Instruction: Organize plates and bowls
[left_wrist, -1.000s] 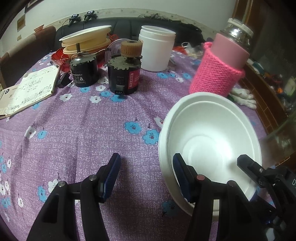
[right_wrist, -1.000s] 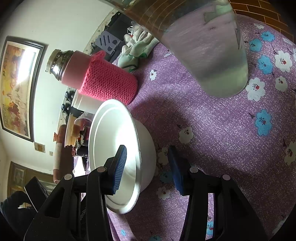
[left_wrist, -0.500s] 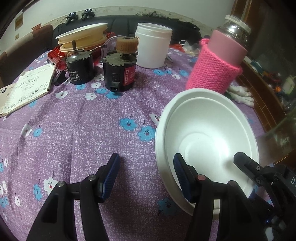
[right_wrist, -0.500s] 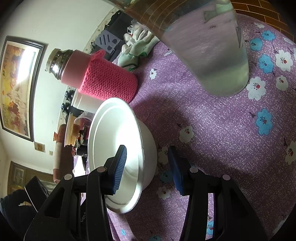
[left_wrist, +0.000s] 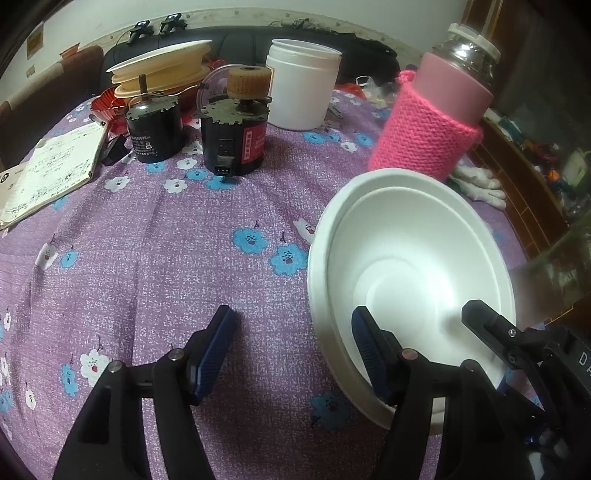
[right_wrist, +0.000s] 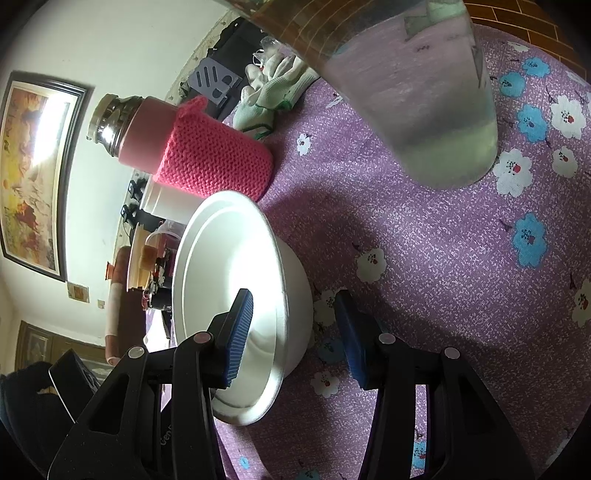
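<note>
Two white bowls (left_wrist: 406, 258), one nested in the other, sit on the purple flowered cloth (left_wrist: 147, 258) at the right. My left gripper (left_wrist: 291, 350) straddles their near-left rim: one blue pad (left_wrist: 369, 350) is inside the bowl, the other rests over the cloth, and the jaws are opening without pressing the rim. My right gripper (right_wrist: 295, 332) straddles the wall of the white bowls (right_wrist: 229, 266), one pad inside and one outside, with gaps on both sides. One finger (left_wrist: 487, 321) of it shows inside the bowl in the left wrist view.
A stack of cream plates (left_wrist: 159, 70) stands at the back left over a red basket (left_wrist: 107, 107). Two black motors (left_wrist: 155, 125) (left_wrist: 236, 125), a white jar (left_wrist: 303, 85), a pink-sleeved flask (left_wrist: 436, 122), white gloves (left_wrist: 480, 184), a notebook (left_wrist: 48, 177) and a glass jar (right_wrist: 424, 92) surround the bowls.
My left gripper's jaws have spread a little wider. The bowls and my right gripper have stayed where they were.
</note>
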